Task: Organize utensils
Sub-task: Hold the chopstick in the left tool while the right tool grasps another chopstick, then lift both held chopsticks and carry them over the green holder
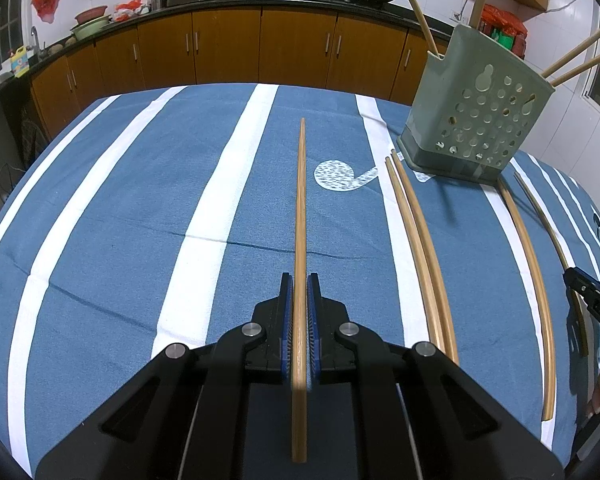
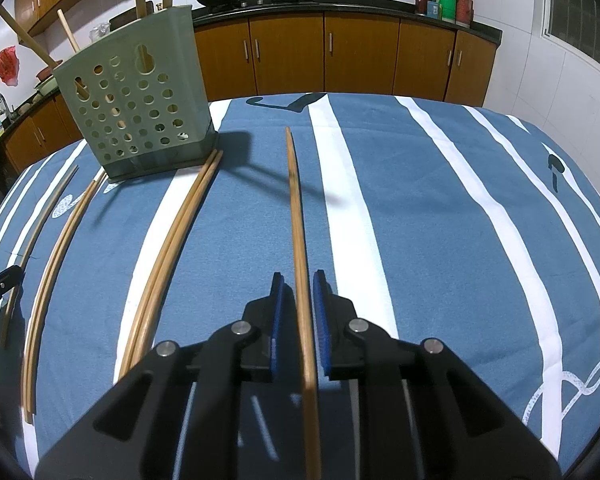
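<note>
1. Nearest my left wrist camera is the left gripper (image 1: 299, 284), its blue pads closed narrow against a single chopstick (image 1: 300, 208) that runs straight ahead between them; I judge it gripped, with no gap showing at either pad.
2. Nearest the right wrist camera is the right gripper (image 2: 298, 280). Its fingers sit slightly wider, straddling another chopstick (image 2: 296, 216) with a sliver of gap on each side, so I read this one as not yet clamped.
3. The green perforated holder (image 1: 476, 112) stands upright on the striped blue cloth (image 1: 140, 208), ahead and to the right of my left gripper, ahead and to the left of my right one.
4. Done so far: several sticks already stand in the holder, their ends (image 1: 580, 60) poking above its rim.
5. Left to do: besides the two at my grippers, more chopsticks lie on the cloth, a close pair (image 2: 172, 248) touching the holder's base and others further out. I count roughly four loose, though the outer ones are hard to separate.
6. My judgement: somewhere around the middle of the job.
</note>
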Motion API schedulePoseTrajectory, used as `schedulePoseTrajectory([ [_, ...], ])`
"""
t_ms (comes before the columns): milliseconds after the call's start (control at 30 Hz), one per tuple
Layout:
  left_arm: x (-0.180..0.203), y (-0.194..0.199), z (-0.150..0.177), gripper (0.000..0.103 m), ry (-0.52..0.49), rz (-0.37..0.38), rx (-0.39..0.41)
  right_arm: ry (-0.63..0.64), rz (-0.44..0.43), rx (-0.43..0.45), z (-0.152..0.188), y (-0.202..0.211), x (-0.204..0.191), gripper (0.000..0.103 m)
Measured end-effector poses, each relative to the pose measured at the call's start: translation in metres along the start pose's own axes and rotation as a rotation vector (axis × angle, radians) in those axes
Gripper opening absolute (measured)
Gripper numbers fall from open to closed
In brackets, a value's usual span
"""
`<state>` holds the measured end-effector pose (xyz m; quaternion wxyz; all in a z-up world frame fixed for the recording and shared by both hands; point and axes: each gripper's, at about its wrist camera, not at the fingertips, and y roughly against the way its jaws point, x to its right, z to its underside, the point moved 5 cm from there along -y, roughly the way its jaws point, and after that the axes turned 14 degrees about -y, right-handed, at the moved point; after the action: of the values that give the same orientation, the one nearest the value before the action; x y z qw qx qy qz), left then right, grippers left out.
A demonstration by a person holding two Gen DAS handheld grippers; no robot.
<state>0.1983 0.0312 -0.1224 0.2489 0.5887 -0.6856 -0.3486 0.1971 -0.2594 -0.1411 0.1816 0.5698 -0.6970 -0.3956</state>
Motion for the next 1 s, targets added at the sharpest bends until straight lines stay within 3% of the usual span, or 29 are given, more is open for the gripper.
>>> schedulePoseTrajectory([
  [1000,0.0007,-0.0001,-0.0001,0.009,0.001,-0.001,0.0,0.001,-0.002,0.0,-0.0007,-0.0008,-0.0002,0.02],
])
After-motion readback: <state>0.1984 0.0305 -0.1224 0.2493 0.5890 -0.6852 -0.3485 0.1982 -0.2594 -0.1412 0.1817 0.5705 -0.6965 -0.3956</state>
